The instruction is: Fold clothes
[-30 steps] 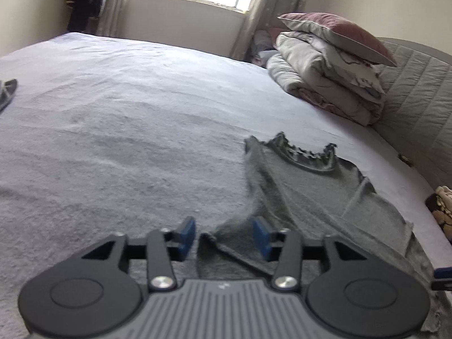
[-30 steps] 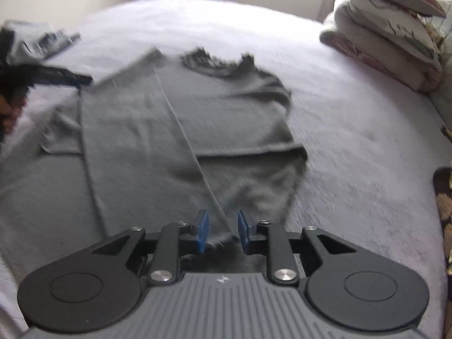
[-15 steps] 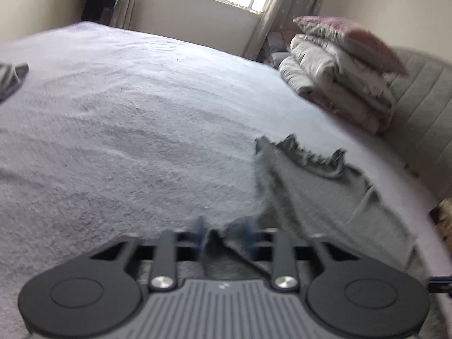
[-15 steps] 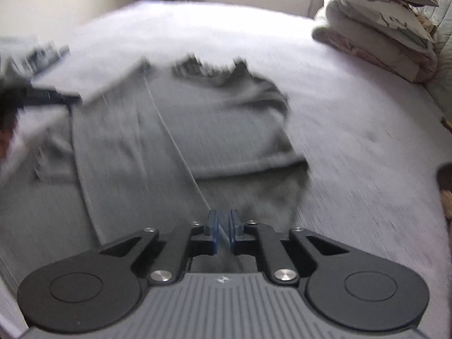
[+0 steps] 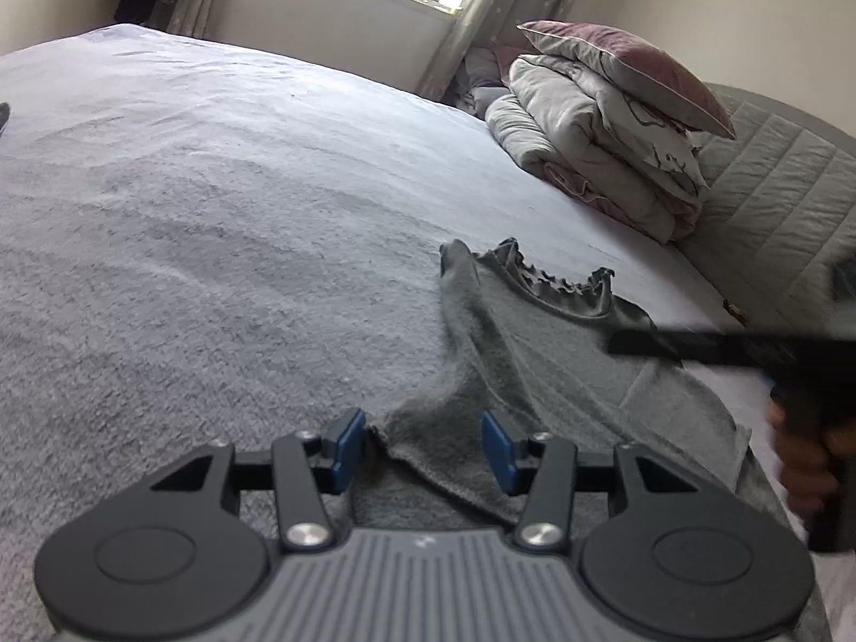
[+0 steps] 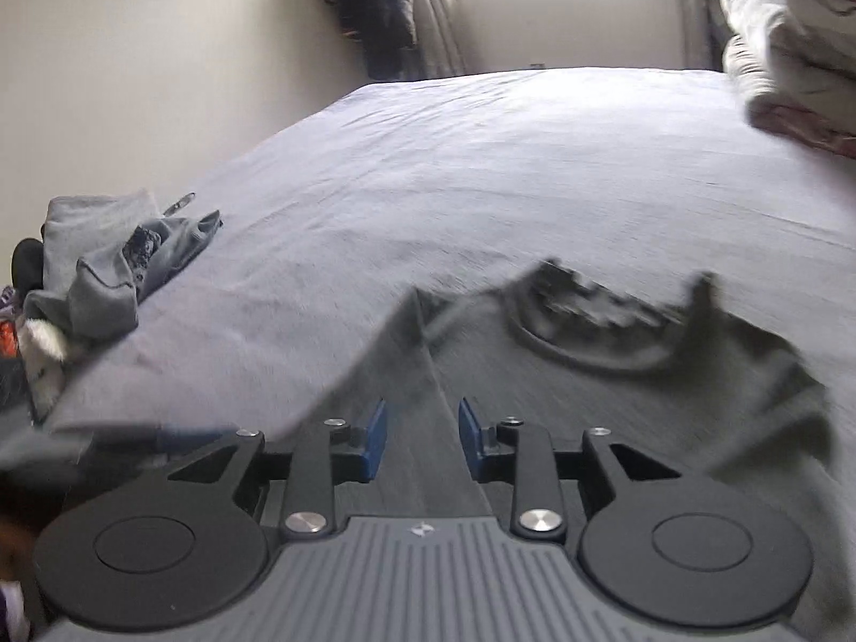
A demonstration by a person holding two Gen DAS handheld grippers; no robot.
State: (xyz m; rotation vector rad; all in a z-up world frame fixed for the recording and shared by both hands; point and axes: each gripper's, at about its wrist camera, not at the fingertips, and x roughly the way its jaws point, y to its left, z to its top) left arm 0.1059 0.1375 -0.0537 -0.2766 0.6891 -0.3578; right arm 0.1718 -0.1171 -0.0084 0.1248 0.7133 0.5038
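Across the whole room the bed point(image 5: 224, 203) is spreading out, its pale grey cover taking up most of both views. At about two o'clock in the left wrist view a stack of folded bedding point(image 5: 604, 160) is sitting against the quilted headboard point(image 5: 776, 198), with a mauve pillow point(image 5: 631, 69) lying on top. At nine o'clock in the right wrist view a crumpled heap of grey clothes point(image 6: 107, 262) is resting near the bed's edge, well apart from the work. Dark garments point(image 6: 380, 5) are hanging in the far corner at twelve o'clock beside the window.

The grey top point(image 5: 540, 353) is lying flat on the cover, its frilled neckline pointing toward the headboard. The left gripper point(image 5: 424, 446) is standing released, blue pads wide apart, with a raised corner of the top's fabric sitting between them at twelve o'clock; I cannot tell whether it is touching either pad. The right gripper point(image 6: 421, 437) is also spread open, hovering over the top, a fold edge running up between its fingers toward the blurred neckline at one o'clock. Its dark body is crossing the left wrist view at three o'clock, partly blocking the top's far sleeve.
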